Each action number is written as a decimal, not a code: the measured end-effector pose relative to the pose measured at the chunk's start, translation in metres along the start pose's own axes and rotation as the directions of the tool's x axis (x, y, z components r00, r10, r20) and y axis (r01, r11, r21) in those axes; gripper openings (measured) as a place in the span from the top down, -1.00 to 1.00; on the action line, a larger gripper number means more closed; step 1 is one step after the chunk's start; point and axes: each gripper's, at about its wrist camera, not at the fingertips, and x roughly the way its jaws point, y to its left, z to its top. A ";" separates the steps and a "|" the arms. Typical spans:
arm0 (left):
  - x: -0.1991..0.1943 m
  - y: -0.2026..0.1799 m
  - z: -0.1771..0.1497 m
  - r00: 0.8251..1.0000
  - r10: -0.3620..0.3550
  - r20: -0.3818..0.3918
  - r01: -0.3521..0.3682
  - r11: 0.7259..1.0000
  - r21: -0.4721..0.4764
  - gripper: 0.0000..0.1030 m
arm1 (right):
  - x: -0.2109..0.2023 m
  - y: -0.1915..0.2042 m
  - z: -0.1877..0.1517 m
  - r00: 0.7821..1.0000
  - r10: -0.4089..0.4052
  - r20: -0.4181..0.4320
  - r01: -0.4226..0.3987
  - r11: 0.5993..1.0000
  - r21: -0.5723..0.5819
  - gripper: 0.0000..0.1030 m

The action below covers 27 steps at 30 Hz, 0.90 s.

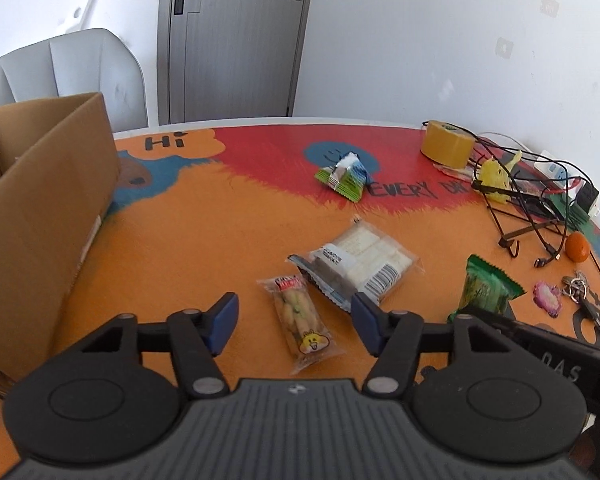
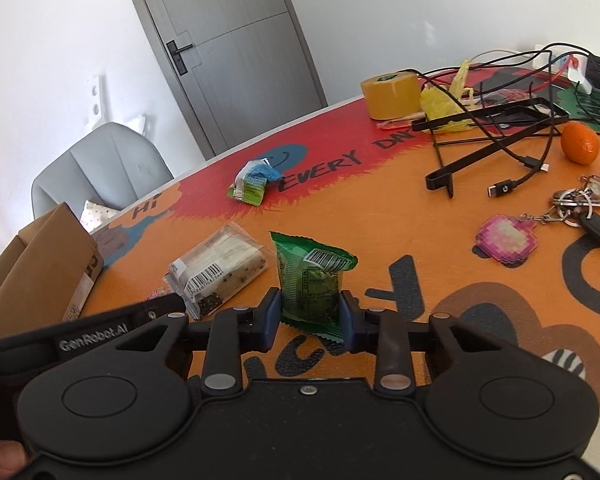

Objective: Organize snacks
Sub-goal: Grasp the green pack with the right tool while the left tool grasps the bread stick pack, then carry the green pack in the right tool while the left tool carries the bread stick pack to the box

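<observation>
Four snacks in view. Right gripper (image 2: 309, 316) clamped on the green packet (image 2: 310, 280), low over the table (image 2: 400, 216). Left gripper (image 1: 294, 320) spread wide, empty, above the hamster-print packet (image 1: 300, 320). Risk: the grip sits at the packet's lower end (slick film), so it could slip out en route to the cardboard box (image 1: 40, 200).

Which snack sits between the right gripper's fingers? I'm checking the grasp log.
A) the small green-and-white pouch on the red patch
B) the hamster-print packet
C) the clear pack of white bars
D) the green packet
D: in the right wrist view, the right gripper has its blue pads pressed against both sides of the green packet.
</observation>
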 end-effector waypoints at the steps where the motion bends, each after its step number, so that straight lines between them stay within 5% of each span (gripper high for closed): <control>1: 0.001 0.000 -0.001 1.000 -0.001 0.001 0.001 1.000 0.001 -0.15 | -0.001 0.000 0.000 1.000 -0.001 0.002 0.001 1.000 0.000 0.39; 4: 0.004 0.001 -0.002 1.000 -0.004 0.003 0.004 1.000 -0.005 0.02 | -0.003 0.000 0.000 1.000 0.003 0.005 -0.003 1.000 0.005 0.39; 8: 0.007 0.005 -0.004 1.000 0.001 0.020 -0.001 1.000 -0.024 0.67 | -0.005 0.001 0.001 1.000 0.004 0.008 -0.004 1.000 0.008 0.39; 27: -0.056 0.039 0.019 0.991 0.004 0.133 0.004 0.999 -0.054 0.68 | -0.018 0.053 0.012 0.994 0.093 0.052 -0.091 0.995 -0.052 0.39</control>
